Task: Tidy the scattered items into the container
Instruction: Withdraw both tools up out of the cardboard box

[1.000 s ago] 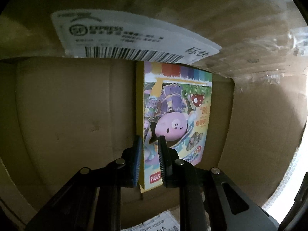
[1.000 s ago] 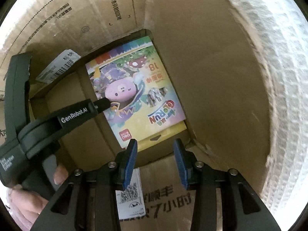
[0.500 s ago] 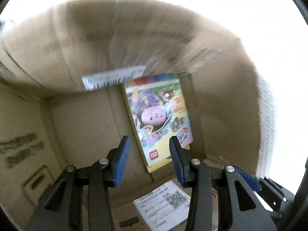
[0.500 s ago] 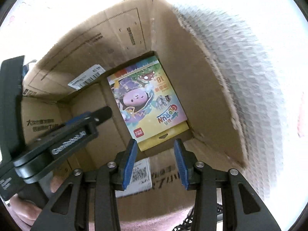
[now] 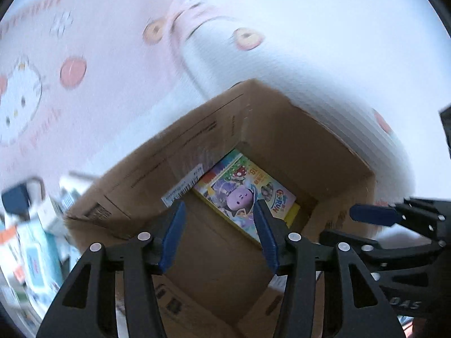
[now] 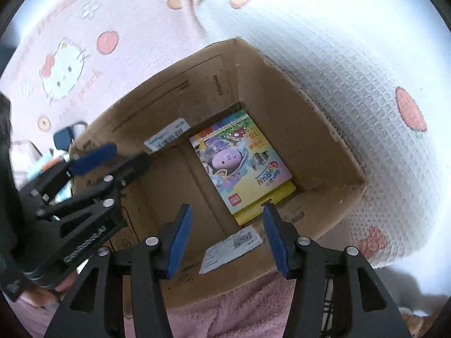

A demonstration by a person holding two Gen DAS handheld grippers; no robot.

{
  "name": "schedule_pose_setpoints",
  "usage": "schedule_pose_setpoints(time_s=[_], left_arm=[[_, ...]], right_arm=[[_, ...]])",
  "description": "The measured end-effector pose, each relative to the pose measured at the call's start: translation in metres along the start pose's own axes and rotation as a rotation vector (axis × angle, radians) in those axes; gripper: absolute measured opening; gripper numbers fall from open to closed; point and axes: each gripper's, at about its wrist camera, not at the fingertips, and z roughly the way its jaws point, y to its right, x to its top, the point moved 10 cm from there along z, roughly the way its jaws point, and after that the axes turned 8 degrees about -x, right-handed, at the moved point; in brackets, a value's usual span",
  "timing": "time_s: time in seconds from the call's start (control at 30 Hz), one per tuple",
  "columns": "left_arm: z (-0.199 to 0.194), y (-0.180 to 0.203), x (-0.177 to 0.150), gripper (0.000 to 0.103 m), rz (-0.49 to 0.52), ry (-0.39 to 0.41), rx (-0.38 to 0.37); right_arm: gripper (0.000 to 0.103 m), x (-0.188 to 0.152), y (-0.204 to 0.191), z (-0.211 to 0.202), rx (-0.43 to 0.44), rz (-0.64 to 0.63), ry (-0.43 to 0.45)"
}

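Observation:
A brown cardboard box (image 6: 315, 129) stands open on a bed. A colourful cartoon crayon pack (image 6: 242, 166) lies flat on the box floor by the right wall; it also shows in the left wrist view (image 5: 248, 197). My left gripper (image 5: 218, 236) is open and empty, raised above the box (image 5: 282, 118); it also shows at the left of the right wrist view (image 6: 112, 157). My right gripper (image 6: 225, 239) is open and empty, above the box's near wall; it also shows in the left wrist view (image 5: 375, 217).
A pink and white Hello Kitty blanket (image 6: 352, 56) surrounds the box. Several small scattered items (image 5: 31, 248) lie left of the box. A fuzzy pink cloth (image 6: 239, 315) lies at the box's near side. Shipping labels (image 6: 234, 248) are stuck on the box.
My left gripper let go of the crayon pack, opened, and rose out of the box. My right gripper also pulled back and up. The pack stays on the box floor.

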Motion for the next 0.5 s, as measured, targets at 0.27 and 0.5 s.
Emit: schedule_pose_setpoints(time_s=[0.27,0.5], left_arm=[[-0.050,-0.017,-0.020,0.063,0.138,0.129,0.017],[-0.107,-0.022,-0.041,0.064,0.215,0.225,0.052]], right_arm=[[0.051,-0.013,-0.049,-0.037,-0.011,-0.077,0.268],[0.081,-0.029,-0.072,-0.100,0.039,-0.020,0.588]])
